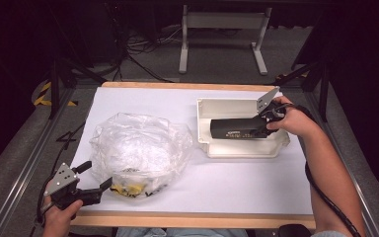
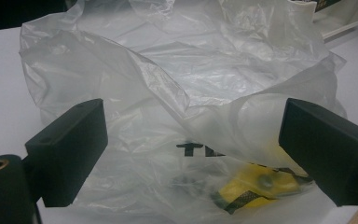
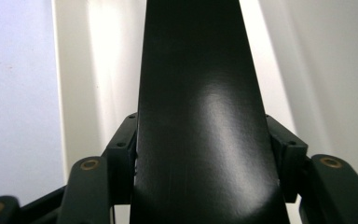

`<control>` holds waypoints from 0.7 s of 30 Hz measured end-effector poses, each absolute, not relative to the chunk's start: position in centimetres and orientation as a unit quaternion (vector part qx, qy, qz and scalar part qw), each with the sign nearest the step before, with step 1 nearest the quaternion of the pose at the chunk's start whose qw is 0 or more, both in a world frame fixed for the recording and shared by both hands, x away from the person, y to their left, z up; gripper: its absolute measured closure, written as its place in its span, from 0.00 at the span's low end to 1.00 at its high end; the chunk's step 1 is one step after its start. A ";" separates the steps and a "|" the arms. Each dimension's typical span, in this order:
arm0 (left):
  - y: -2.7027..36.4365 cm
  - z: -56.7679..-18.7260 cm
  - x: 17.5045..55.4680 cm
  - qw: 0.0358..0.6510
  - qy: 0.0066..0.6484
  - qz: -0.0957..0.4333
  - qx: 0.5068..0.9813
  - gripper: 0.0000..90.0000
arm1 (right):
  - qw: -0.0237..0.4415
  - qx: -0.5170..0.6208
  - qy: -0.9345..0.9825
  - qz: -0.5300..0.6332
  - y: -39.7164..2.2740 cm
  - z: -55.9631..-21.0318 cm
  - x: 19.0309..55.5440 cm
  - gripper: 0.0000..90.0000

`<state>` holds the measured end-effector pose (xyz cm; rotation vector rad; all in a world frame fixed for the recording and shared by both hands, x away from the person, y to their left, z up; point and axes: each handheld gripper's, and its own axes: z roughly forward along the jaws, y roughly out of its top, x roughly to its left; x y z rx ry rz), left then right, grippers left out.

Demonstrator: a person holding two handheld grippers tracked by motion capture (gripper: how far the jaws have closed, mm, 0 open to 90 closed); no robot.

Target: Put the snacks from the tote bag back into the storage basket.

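The right gripper [image 1: 262,122] clamps a long black box [image 1: 237,130] over the white bin [image 1: 242,149] at 2 o'clock; the left gripper [image 1: 94,177], jaws open, faces the clear plastic bag [image 1: 138,145] at 8 o'clock.

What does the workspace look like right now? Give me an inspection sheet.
Surface: white table top with wooden edges.
Job's things: long black box held over the white tray; crumpled clear plastic bag with a yellow item inside.
Clutter: nothing seen.
Grippers: right gripper shut on the black box; left gripper open, jaws either side of the bag's near edge.
Cables: one trails from the right gripper; more on the floor.
Surroundings: grey floor, white table frame behind.
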<state>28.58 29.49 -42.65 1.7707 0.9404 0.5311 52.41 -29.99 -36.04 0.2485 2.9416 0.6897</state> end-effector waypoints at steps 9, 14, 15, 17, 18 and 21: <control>29.5 -42.8 28.7 0.508 0.392 0.220 0.735 0.10 | 0.053 0.078 0.972 0.214 -29.9 -36.6 53.0 0.46; 29.5 -42.8 28.7 0.508 0.393 0.219 0.735 0.10 | 0.046 0.074 0.976 0.202 -29.8 -36.9 53.2 0.47; 29.5 -42.8 28.7 0.508 0.393 0.219 0.735 0.10 | 0.047 0.073 0.975 0.203 -29.8 -37.0 53.2 0.47; 29.5 -42.8 28.7 0.508 0.392 0.218 0.735 0.10 | 0.048 0.079 0.975 0.200 -29.9 -37.2 53.3 0.46; 29.5 -42.8 28.7 0.508 0.392 0.218 0.736 0.10 | 0.045 0.081 0.976 0.197 -29.9 -37.3 53.3 0.46; 29.5 -42.8 28.7 0.507 0.392 0.218 0.736 0.10 | 0.050 0.088 0.978 0.184 -29.9 -37.6 53.5 0.45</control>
